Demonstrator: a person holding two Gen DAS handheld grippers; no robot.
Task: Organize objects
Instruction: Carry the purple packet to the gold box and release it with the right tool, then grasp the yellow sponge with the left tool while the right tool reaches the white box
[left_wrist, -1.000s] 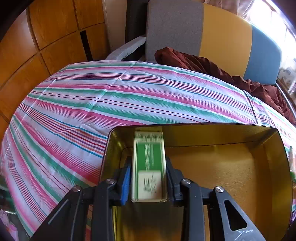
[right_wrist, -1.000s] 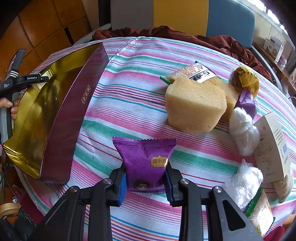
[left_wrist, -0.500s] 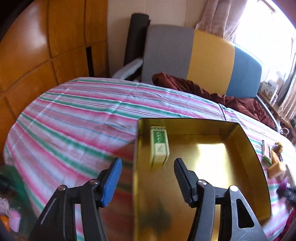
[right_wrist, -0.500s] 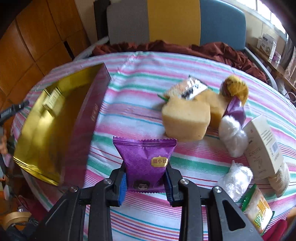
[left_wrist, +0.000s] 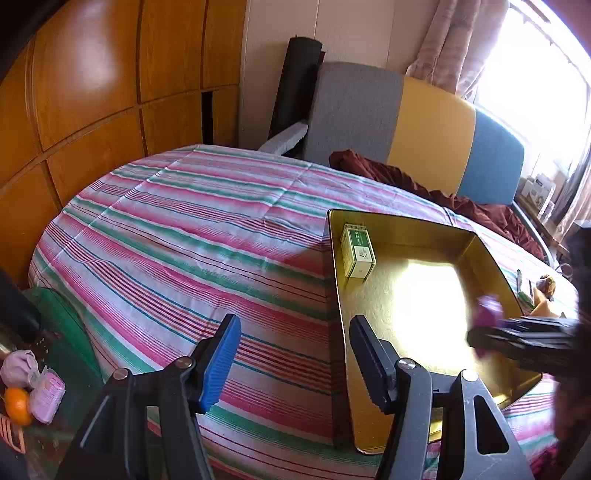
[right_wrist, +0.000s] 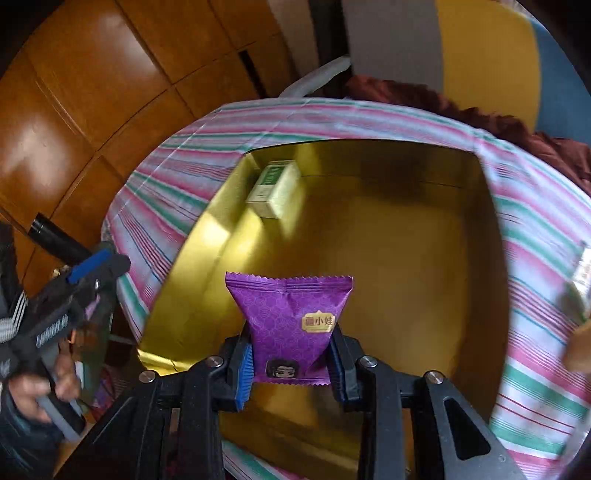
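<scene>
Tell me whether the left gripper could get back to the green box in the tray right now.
Probably yes: the left gripper is opening and empty, the green box lies uncovered in the gold tray.

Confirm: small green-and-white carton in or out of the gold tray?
In. The small green-and-white carton lies on the floor of the gold tray, in its far left corner against the wall; both wrist views show it.

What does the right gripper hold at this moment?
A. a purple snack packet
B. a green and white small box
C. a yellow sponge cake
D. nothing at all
A: in the right wrist view, the right gripper pinches the purple snack packet between its pads, above the gold tin.
</scene>
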